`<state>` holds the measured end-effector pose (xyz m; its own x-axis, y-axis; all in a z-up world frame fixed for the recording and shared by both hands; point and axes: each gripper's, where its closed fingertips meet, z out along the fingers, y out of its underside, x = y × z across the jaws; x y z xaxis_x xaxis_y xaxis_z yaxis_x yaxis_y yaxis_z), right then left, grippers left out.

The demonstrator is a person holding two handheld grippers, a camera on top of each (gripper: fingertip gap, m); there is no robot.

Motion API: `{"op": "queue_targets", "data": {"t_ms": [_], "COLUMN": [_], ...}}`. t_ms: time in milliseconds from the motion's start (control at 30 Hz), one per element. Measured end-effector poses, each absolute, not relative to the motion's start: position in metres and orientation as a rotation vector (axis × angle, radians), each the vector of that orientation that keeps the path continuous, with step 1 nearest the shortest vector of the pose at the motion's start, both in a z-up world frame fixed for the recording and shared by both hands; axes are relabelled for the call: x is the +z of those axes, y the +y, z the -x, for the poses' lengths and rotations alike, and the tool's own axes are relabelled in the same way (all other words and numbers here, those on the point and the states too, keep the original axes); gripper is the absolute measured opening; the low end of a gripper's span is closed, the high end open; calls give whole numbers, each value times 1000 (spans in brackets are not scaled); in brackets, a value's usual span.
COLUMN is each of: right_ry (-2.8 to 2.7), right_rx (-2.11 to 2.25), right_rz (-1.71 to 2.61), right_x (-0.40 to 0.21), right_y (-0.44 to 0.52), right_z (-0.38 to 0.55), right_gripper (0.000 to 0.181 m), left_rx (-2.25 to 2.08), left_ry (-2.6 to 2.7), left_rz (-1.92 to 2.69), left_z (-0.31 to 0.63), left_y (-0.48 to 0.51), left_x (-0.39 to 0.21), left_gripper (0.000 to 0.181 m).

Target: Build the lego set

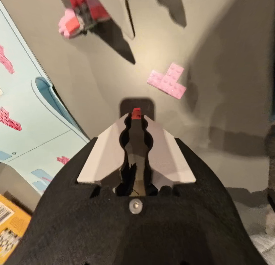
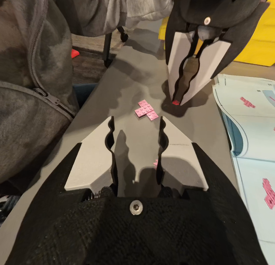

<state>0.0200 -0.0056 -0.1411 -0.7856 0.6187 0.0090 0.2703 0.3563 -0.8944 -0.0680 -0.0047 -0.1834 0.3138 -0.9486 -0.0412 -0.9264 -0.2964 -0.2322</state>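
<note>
My left gripper is shut on a small red brick, with the tips at or just above the grey table. It also shows in the right wrist view, holding the red brick. A flat pink plate assembly lies on the table just right of it. My right gripper is open and empty, its tips just short of the pink assembly. A blurred pink and red build lies under the right gripper's fingers. Only a pink corner of it shows beside the right finger.
A light blue instruction booklet lies open along one side of the table, also in the left wrist view. A yellow box stands behind it. A person's grey hooded jacket is at the table edge. My hands' fingertips stand some 10 cm from each other.
</note>
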Motion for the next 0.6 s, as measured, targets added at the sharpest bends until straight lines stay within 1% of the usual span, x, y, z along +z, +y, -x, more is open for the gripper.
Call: {"op": "queue_targets", "data": {"t_ms": [67, 200, 233, 267, 300, 400, 567, 600], "right_ry": [-2291, -2324, -2327, -2329, -2327, -2328, -2365, -2409], "right_rx": [1352, 1297, 1283, 1267, 1248, 1233, 1296, 1288], "right_rz": [776, 797, 799, 802, 805, 847, 938, 936], "right_x": [-144, -155, -156, -157, -158, -158, -152, -151], "right_y": [-3, -3, -3, -4, -4, -7, -10, -11], "right_z": [-19, -16, -16, -14, -13, -10, 4, 9], "right_gripper": [60, 60, 60, 60, 60, 65, 80, 85], "left_rx": [-61, -35, -15, -6, -2, 27, -144, -175], "left_ry": [1736, 1737, 1730, 1722, 1713, 1615, 1194, 1091], "left_rz": [2403, 2388, 2378, 2369, 2365, 2371, 2399, 2371], "left_z": [77, 75, 76, 76, 76, 76, 65, 60], "left_y": [-2, -1, 1, 2, 2, -1, -29, -34], "left_x": [-189, -191, -191, -190, -189, -181, -156, -150], "left_gripper": [12, 13, 16, 22, 34, 78, 113, 113]}}
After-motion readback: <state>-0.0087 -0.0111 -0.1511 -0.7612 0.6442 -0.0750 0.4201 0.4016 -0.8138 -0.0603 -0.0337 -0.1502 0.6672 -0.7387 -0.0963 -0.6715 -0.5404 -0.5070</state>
